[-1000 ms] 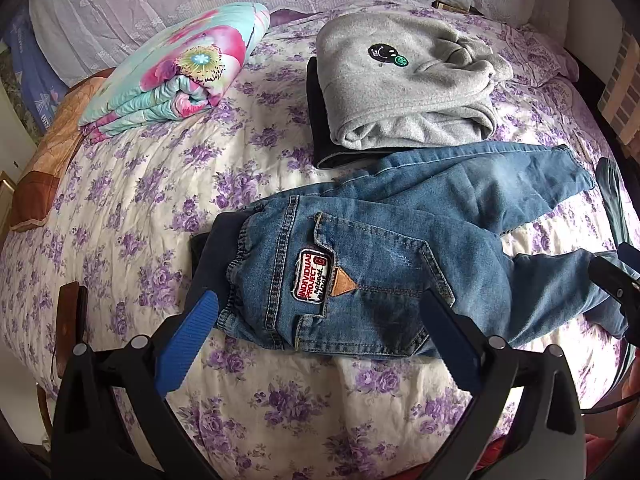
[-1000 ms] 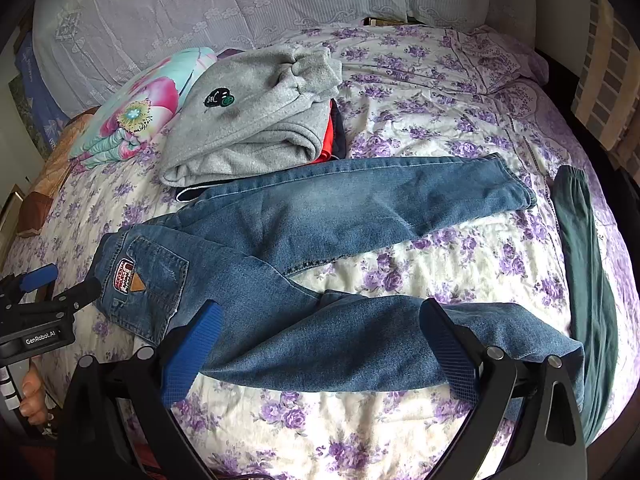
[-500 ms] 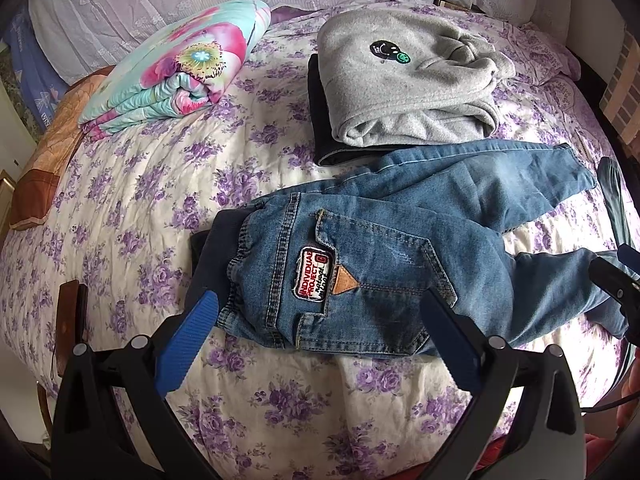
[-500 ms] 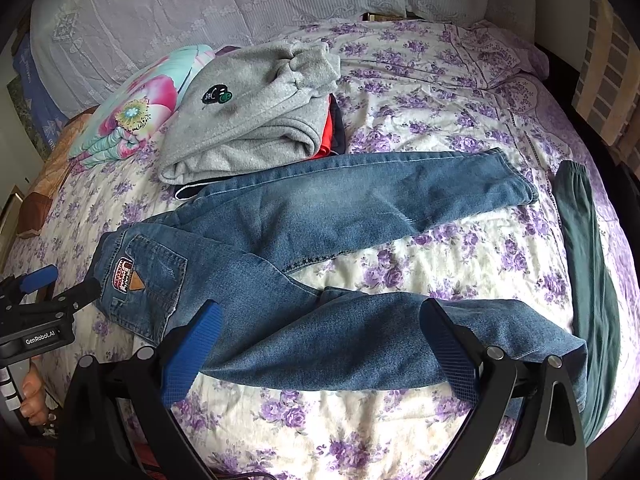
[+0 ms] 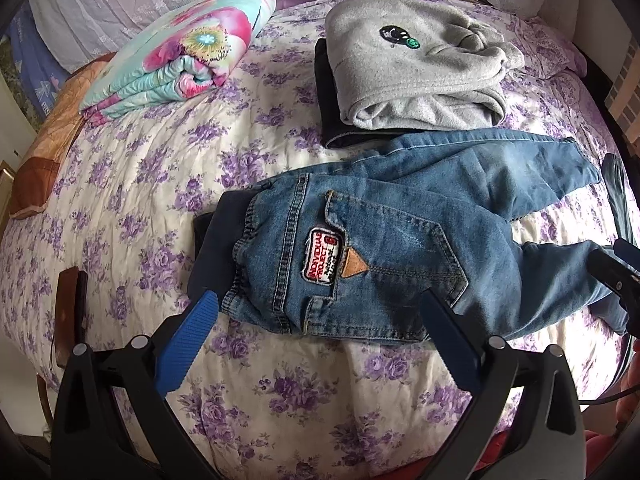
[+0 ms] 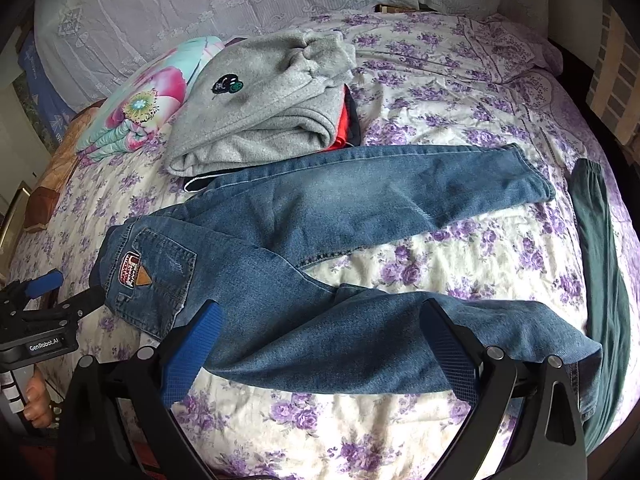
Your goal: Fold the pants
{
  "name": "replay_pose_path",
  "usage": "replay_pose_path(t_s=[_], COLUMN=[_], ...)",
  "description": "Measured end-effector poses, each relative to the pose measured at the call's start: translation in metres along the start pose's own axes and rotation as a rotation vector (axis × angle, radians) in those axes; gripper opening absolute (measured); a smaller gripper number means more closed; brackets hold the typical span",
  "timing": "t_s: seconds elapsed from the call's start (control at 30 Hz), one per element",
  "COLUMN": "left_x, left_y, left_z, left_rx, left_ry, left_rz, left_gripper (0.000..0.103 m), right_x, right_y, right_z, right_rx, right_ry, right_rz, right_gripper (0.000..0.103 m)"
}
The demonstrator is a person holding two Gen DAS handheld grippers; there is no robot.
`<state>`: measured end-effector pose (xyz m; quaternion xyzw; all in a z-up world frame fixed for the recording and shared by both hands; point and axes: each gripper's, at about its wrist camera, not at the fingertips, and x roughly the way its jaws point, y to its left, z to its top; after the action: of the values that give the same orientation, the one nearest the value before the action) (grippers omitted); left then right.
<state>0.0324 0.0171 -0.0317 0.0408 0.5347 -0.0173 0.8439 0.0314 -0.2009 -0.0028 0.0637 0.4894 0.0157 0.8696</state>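
We have the jeans spread on the floral bedspread, legs splayed apart — the upper leg running out toward 2 o'clock in the right wrist view, the lower leg lying across the near edge toward 4 o'clock. The waistband sits at 9 o'clock in that view, patch side up.

Our left gripper hangs spread wide just short of the waist end, both fingers clear of the denim, grasping nothing. Our right gripper is likewise released, its fingers straddling the lower leg at about the knee; whether they touch the cloth we cannot tell.

What could go wrong from here, as we judge it:

- The upper leg lies right against the grey sweatshirt and the dark garments stacked under it at 12 o'clock. If we drag or swing that leg, we may pull the stack with it.
- Pinching only the top layer of denim would let the underside sag and bunch, so the fold comes out crooked.
- The lower leg lies near the bed's front edge — a loose grip and the cuff may slide off.
- The dark green garment at 3 o'clock lies close to both cuffs, and the lower one seems to touch it. We could catch it by mistake.
- The two grippers working unevenly would twist the seat.
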Motion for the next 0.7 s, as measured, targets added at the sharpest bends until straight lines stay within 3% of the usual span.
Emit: replay_pose_path(t_s=[0.1,0.3,0.37,0.47,0.57,0.63,0.7], left_x=[0.010,0.023,0.019,0.011,0.005,0.002,0.000], left_y=[0.021,0.072,0.088,0.107,0.122,0.132,0.141], left_z=[-0.009,-0.046,-0.060,-0.078,-0.094,-0.104,-0.113], left_rx=[-0.089,-0.288,-0.332,-0.388,-0.437,-0.467,-0.499], left_ry=[0.071,0.192,0.203,0.207,0.224,0.238,0.246], left_rz=[-0.034,-0.078,-0.056,-0.020,0.005,0.017,0.024], left_gripper=[0.098,0.098,0.098,0.098,0.098,0.098,0.098], right_x=[0.009,0.055,0.072,0.101,0.137,0.156,0.153], right_y=[0.017,0.075,0.093,0.114,0.128,0.137,0.149], right_z=[0.011,0.050,0.063,0.078,0.084,0.076,0.060], right_rx=[-0.071,-0.228,-0.268,-0.300,-0.287,-0.286,-0.294], right_ry=[-0.050,-0.039,-0.050,-0.065,0.027,0.117,0.145], right_rz=[0.050,0.163,0.132,0.013,-0.019,-0.001,0.062], right_gripper=[0.099,0.099,0.099,0.099,0.099,0.099,0.095])
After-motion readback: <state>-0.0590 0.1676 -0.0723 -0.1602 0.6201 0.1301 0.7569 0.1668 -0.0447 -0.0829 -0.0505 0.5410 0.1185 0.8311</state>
